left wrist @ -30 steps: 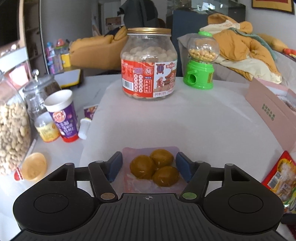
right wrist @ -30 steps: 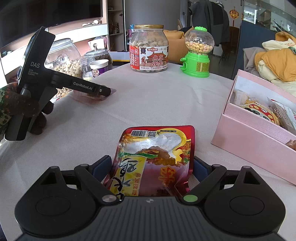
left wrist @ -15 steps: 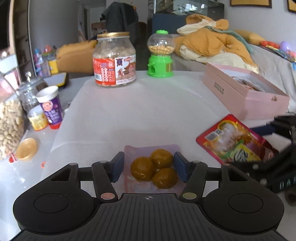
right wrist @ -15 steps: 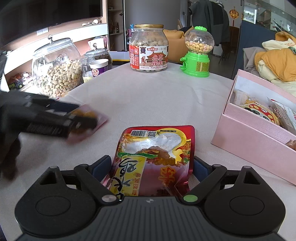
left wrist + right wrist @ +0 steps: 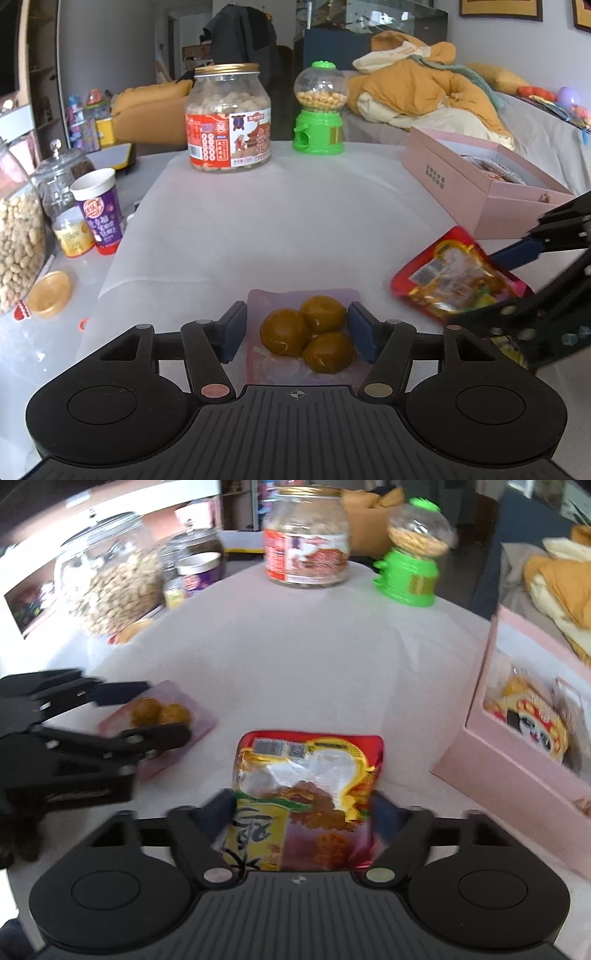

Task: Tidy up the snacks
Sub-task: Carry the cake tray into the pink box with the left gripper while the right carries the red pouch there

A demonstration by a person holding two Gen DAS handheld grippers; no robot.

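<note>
Clamping the red snack packet [image 5: 306,797], the right gripper [image 5: 303,812] has lifted it toward the pink box [image 5: 517,760]; the left gripper [image 5: 295,334] still pinches the egg-yolk pouch [image 5: 306,332]

Glossy foil-like red pouch [image 5: 306,797]; clear plastic pack [image 5: 303,332]; matt pink box [image 5: 476,192], probably cardboard; matt white tablecloth [image 5: 277,221]

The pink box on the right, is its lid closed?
No, the pink box stands open in the left wrist view, with snack packets visible inside it.
</note>
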